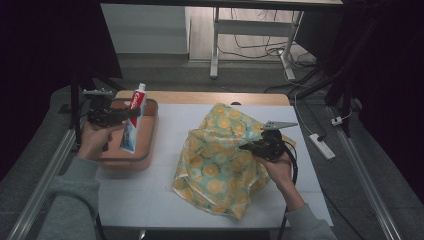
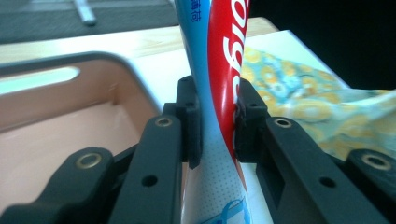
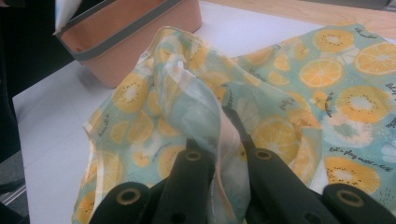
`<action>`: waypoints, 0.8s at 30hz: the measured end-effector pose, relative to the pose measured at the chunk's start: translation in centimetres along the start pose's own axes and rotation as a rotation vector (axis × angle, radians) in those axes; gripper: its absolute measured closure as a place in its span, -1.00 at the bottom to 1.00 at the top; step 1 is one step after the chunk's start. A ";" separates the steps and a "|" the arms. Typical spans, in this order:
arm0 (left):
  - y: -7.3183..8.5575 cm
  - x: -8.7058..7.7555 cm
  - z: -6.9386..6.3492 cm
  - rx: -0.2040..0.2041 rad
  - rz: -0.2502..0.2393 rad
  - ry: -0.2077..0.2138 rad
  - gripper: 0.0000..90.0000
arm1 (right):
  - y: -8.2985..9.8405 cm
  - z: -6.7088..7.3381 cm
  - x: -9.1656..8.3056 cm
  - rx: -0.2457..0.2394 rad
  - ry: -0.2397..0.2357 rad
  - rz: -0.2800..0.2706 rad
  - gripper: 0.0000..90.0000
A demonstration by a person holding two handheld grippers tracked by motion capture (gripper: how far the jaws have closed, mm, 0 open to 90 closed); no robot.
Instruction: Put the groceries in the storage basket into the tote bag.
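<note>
The left gripper (image 1: 131, 113) has the toothpaste tube (image 1: 133, 122) clamped across its middle, jaws pressed in on both flat sides, and it hangs over the peach-coloured basket (image 1: 152, 131), above the basket's right-hand part. The tube's long axis runs steeply upright with a slight lean: white cap at the top, pointing up and away from the person towards the basket's far wall, crimped tail down near the basket's floor. In the left gripper view the red and blue tube (image 2: 219, 93) stands straight up between the pads, the basket's grey rim off to one side. To the right of the basket, well apart from it, the right gripper (image 1: 246, 146) is closed tight on a raised fold of the orange-slice patterned cloth bag (image 1: 215, 165), which lies crumpled on the white table (image 1: 135, 200).
</note>
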State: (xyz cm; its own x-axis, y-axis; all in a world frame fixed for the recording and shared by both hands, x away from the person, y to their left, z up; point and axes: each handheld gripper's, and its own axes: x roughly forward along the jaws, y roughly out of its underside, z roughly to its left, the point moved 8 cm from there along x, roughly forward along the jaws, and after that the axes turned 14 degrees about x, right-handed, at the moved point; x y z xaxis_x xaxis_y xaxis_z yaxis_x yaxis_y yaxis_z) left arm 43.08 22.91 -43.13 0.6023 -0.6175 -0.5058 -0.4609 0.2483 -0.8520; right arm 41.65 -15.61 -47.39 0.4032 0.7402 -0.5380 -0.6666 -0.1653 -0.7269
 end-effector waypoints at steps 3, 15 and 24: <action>-0.5 -0.1 -1.5 0.032 -0.024 0.031 0.67 | 0.0 0.0 0.0 -0.001 0.002 -0.001 0.98; -1.5 0.8 -8.7 0.164 -0.055 0.208 0.67 | 0.0 -0.3 -0.1 0.005 0.008 -0.004 0.98; -0.7 3.0 -14.3 0.267 -0.028 0.292 0.67 | -0.2 -0.4 -0.3 0.007 0.011 -0.014 0.98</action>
State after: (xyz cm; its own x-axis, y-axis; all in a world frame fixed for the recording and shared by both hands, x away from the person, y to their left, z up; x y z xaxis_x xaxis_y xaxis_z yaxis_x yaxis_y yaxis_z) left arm 35.89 10.16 -42.14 0.3837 -0.8035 -0.4551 -0.2381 0.3901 -0.8895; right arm 41.87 -16.03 -47.28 0.4193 0.7354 -0.5323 -0.6652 -0.1502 -0.7314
